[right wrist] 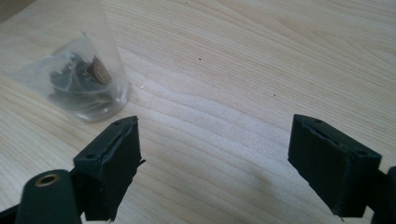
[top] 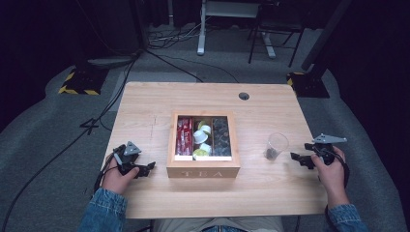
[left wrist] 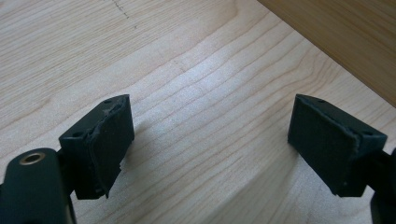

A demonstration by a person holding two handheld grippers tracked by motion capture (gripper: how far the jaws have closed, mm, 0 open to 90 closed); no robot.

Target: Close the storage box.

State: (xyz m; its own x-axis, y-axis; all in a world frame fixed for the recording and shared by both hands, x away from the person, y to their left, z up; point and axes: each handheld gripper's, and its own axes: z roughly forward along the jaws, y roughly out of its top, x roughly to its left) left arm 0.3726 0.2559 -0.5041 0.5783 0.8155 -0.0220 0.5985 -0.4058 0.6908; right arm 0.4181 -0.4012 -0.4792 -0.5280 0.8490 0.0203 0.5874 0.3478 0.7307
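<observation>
At the left edge of the tabletop the left claw rested low on the wood in the person's left hand, its jaws spread wide with nothing between them. It pointed toward the wooden tea box, which stood just to its right at the middle of the tabletop; in the left gripper view a strip of the box's side wall ran across the upper right corner, beyond the open jaws. Inside the box lay red packets in the left compartment, pale pods in the middle one and dark capsules in the right one.

Further right stood the clear plastic cup, upright, with something dark at its bottom. The right claw, also gaping and empty, sat just to the cup's right with its tips aimed leftward at it. In the right gripper view the cup stood ahead and to the left of the jaws, off their centre line. The right claw was plainly the nearer one to the cup, and I judged it would need to swing left to bracket the cup's wall.
</observation>
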